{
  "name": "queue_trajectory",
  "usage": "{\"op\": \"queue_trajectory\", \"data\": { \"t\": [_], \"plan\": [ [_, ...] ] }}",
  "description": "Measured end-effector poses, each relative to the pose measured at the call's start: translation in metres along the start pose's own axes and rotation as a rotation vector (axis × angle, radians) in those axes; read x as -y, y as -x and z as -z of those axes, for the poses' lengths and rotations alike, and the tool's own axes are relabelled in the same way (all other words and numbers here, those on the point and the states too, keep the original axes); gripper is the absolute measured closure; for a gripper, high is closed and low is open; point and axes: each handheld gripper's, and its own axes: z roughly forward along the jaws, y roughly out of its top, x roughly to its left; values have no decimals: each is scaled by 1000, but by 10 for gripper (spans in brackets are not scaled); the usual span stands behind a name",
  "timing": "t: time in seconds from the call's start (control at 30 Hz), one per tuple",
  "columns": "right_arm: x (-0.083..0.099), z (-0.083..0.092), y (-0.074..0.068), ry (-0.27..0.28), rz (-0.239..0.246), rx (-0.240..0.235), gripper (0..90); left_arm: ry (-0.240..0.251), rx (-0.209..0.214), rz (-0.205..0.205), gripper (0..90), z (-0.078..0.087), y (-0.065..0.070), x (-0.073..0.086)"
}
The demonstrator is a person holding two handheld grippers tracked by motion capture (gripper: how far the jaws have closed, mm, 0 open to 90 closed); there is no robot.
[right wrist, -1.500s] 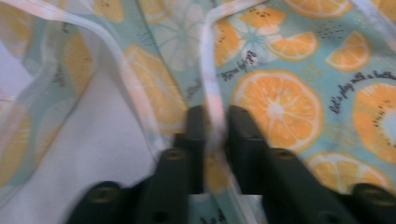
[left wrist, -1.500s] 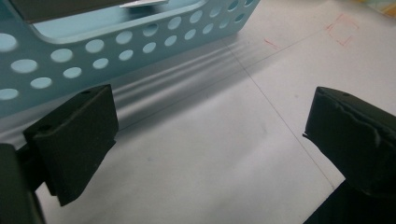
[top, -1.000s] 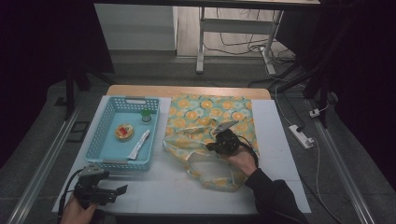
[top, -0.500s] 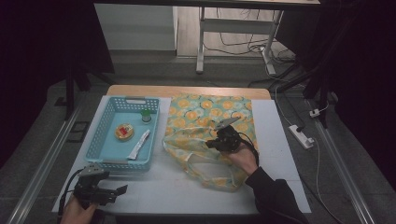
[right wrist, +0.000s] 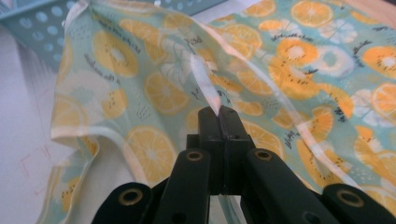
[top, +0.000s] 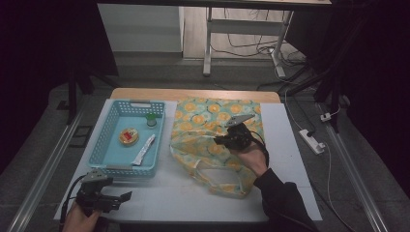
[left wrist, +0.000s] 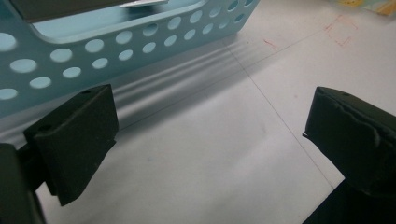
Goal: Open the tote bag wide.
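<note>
Right tool [top: 227, 139] sat over the middle of the orange-slice-patterned green fabric tote bag [top: 203, 126], which lay spread on the white bench [top: 290, 164], right of the light blue perforated plastic basket [top: 104, 145]. Inside the basket lay a round yellow container with a red centre [top: 128, 137], a small green-capped bottle [top: 152, 119] at the far side, and a white sachet [top: 144, 149] near the right wall. Left tool [top: 118, 199] hovered at the near left corner of the bench, just near of the basket.

From the left gripper view, the left tool [left wrist: 210, 140] had its jaws spread wide with nothing between them, above bare bench [left wrist: 205, 154], the basket wall [left wrist: 140, 37] beyond.

From the right gripper view, the right tool [right wrist: 219, 114] was clamped tight on a raised fold of the bag's [right wrist: 154, 88] pale-edged rim, the cloth lifted into a ridge at the jaw tips.
</note>
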Motion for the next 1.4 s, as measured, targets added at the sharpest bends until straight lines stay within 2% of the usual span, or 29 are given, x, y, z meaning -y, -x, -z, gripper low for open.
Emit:
{"op": "queue_trajectory", "data": {
  "t": [0.43,1.03,1.4],
  "plan": [
    [-14,12,3,51,-24,15,900,-1,1,3,30,0,0,0],
    [-19,25,7,89,-29,52,900,-2,0,1,30,0,0,0],
    [-19,29,7,102,-27,52,900,1,-2,1,27,0,0,0]
  ]
}}
